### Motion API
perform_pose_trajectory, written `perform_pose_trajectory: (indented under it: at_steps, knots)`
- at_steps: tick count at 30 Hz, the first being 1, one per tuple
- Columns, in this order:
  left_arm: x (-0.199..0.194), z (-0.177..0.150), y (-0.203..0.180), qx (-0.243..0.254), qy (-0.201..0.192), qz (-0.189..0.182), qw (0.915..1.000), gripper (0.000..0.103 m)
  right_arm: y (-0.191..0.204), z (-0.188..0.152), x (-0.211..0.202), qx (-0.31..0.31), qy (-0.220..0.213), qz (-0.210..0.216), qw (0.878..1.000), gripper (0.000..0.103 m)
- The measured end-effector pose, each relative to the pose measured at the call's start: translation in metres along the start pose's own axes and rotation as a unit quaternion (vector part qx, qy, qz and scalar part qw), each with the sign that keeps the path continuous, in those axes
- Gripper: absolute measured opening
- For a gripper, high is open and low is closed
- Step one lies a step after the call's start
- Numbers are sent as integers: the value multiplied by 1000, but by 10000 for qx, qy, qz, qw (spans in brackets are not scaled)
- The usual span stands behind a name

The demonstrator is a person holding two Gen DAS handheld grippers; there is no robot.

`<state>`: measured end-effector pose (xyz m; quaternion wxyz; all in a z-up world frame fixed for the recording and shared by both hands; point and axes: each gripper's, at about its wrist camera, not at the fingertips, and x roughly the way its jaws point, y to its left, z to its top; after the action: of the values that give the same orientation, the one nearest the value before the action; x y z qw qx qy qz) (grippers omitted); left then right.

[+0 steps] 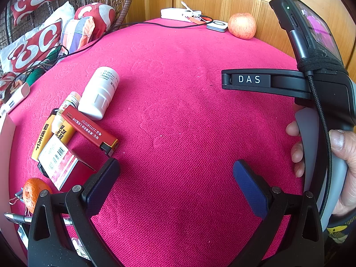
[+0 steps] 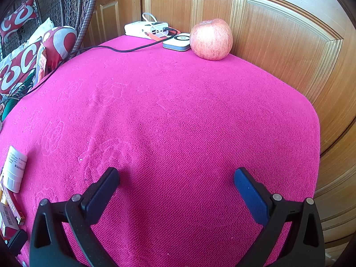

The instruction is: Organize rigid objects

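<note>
On the pink cloth (image 1: 178, 111), at the left, lie a white pill bottle (image 1: 100, 93), a red lighter (image 1: 89, 130), a small yellow-capped tube (image 1: 66, 109), a yellow-black box (image 1: 43, 138) and a red-white carton (image 1: 60, 164), close together. My left gripper (image 1: 175, 173) is open and empty, its left finger (image 1: 102, 184) just right of the carton. The right gripper's body (image 1: 311, 84) shows at the right. My right gripper (image 2: 176, 182) is open and empty over bare cloth. The pill bottle (image 2: 15, 169) and lighter (image 2: 11, 202) lie at its far left.
An apple (image 2: 211, 39), a white power bank (image 2: 145, 29) with a black cable, and a small white device (image 2: 176, 42) sit at the table's far edge against a wooden door. An orange (image 1: 33, 193), a pen (image 1: 17, 219) and clips lie near left. Cushions (image 1: 33, 44) lie beyond the left edge.
</note>
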<state>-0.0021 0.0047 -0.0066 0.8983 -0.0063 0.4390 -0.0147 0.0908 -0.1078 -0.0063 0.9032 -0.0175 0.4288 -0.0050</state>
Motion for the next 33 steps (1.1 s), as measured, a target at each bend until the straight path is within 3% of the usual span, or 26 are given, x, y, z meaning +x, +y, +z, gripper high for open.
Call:
perform_pose_trajectory:
  at_steps: [10,13,15,21,25,28,30,33]
  knots:
    - [-2,-2,-2,-121,-28,84,9999,103,0,0,0,4,-3,3,10000,103]
    - [-14,-4,-6,-198,-55,-119,9997,103,0,0,0,5,0,6,10000,103]
    - [-31,-4,-8,-139,-277,-232,9992,103,0,0,0,2,-1,2,10000,103]
    - [-104,0,7,-244,-1121,-116,9933,103,0,0,0,1,-5,1,10000,103]
    - [-155,-14,44,-694,-1561,85,9853,103,0,0,0,5,-3,5,10000,103]
    - [-186,-35,73,-980,-1801,480,9776,103,0,0,0,5,-4,6,10000,103]
    - [-197,-56,94,-1228,-1799,817,9726,103,0,0,0,4,-6,6,10000,103]
    - [-207,-94,120,-1670,-1583,1032,9677,103,0,0,0,5,-7,8,10000,103]
